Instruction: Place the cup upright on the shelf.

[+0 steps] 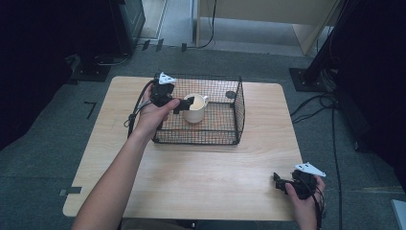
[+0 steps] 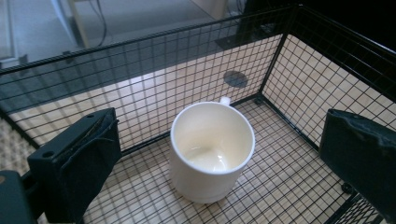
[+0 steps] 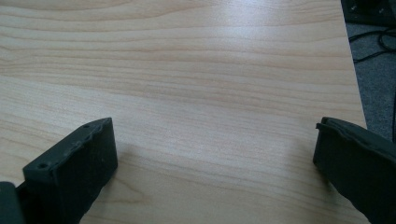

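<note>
Reaching into the wire basket for the mug

The wire basket (image 1: 238,111) sits on the table (image 1: 201,182); my left forearm stretches over its near-left corner, left gripper (image 1: 184,104) spread wide just beside the upright white mug (image 2: 211,149) inside, while my right gripper (image 1: 282,183), also wide, rests well apart.

Wooden table (image 1: 201,177) under wire basket (image 1: 225,136).

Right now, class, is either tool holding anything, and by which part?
Nothing is held. The left tool is open around the white mug without touching it; the right tool is open over the table.
</note>
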A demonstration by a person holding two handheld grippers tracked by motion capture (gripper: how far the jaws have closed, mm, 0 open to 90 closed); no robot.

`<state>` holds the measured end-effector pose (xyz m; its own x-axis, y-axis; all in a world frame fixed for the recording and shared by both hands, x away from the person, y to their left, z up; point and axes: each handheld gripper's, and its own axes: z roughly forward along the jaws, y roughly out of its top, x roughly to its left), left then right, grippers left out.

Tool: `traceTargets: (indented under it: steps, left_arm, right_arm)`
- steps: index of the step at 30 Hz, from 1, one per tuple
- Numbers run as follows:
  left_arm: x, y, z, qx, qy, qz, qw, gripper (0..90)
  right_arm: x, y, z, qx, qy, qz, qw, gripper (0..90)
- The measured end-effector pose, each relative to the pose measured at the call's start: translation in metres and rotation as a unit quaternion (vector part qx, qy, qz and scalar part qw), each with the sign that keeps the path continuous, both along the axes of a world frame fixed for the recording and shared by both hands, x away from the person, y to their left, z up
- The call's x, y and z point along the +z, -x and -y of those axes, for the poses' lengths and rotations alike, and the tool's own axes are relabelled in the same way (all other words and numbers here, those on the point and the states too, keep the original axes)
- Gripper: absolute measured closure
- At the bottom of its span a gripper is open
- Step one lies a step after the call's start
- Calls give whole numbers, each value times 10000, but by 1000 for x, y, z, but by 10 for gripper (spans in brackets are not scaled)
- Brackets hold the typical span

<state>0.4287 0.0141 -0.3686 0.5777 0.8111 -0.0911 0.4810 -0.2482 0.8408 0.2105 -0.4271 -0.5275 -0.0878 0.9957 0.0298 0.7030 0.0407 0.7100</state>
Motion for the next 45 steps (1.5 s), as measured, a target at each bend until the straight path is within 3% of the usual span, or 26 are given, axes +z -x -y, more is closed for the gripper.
traceTargets:
  steps: [4, 8, 11, 24, 28, 37, 45]
  left_arm:
    - [0, 17, -9, 202, 24, 95, 9997, 0]
    - [-1, 26, -14, 254, 107, 92, 9996, 0]
    - [-1, 42, -23, 329, 213, 162, 9991, 0]
    - [-11, 82, -51, 456, 153, 354, 9982, 0]
    - [-20, 97, -62, 546, 190, 368, 9976, 0]
    - [-40, 115, -78, 664, 247, 330, 9969, 0]
    - [-69, 131, -99, 1007, 275, 248, 9942, 0]
  right_arm:
    - [0, 0, 0, -1, 2, -2, 10000, 0]
    - [0, 0, 0, -1, 0, -1, 10000, 0]
    - [0, 0, 0, 1, 1, 0, 10000, 0]
    - [0, 0, 0, -1, 1, -2, 10000, 0]
    - [0, 0, 0, 0, 0, 0, 10000, 0]
    - [0, 0, 0, 0, 1, 1, 10000, 0]
    - [0, 0, 0, 0, 1, 2, 10000, 0]
